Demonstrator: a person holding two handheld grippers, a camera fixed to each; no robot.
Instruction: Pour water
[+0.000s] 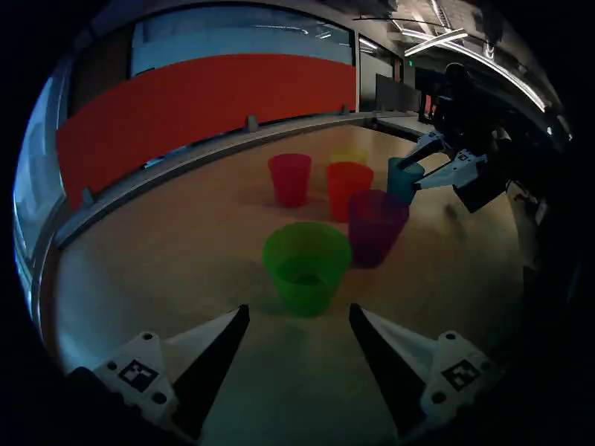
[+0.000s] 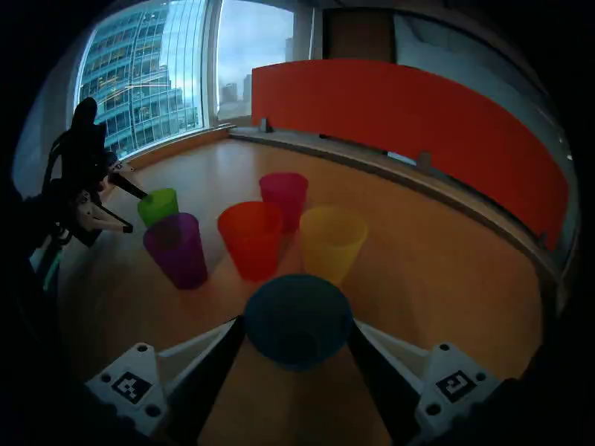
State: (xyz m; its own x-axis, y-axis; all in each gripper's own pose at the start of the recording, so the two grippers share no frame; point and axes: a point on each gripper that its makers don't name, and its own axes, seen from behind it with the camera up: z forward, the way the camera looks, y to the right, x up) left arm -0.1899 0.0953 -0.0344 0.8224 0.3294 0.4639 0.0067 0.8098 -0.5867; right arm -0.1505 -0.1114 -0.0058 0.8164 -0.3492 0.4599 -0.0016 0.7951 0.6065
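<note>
Six thin plastic cups stood clustered on the table (image 1: 186,245) — light, springy, easily crushed, best taken mid-wall. The left gripper (image 1: 298,308) gaped wide, holding nothing, the green cup (image 1: 306,267) just beyond its tips. The right gripper (image 2: 294,320) closely flanked the teal cup (image 2: 299,334) — whether it pressed, I couldn't tell.
</note>
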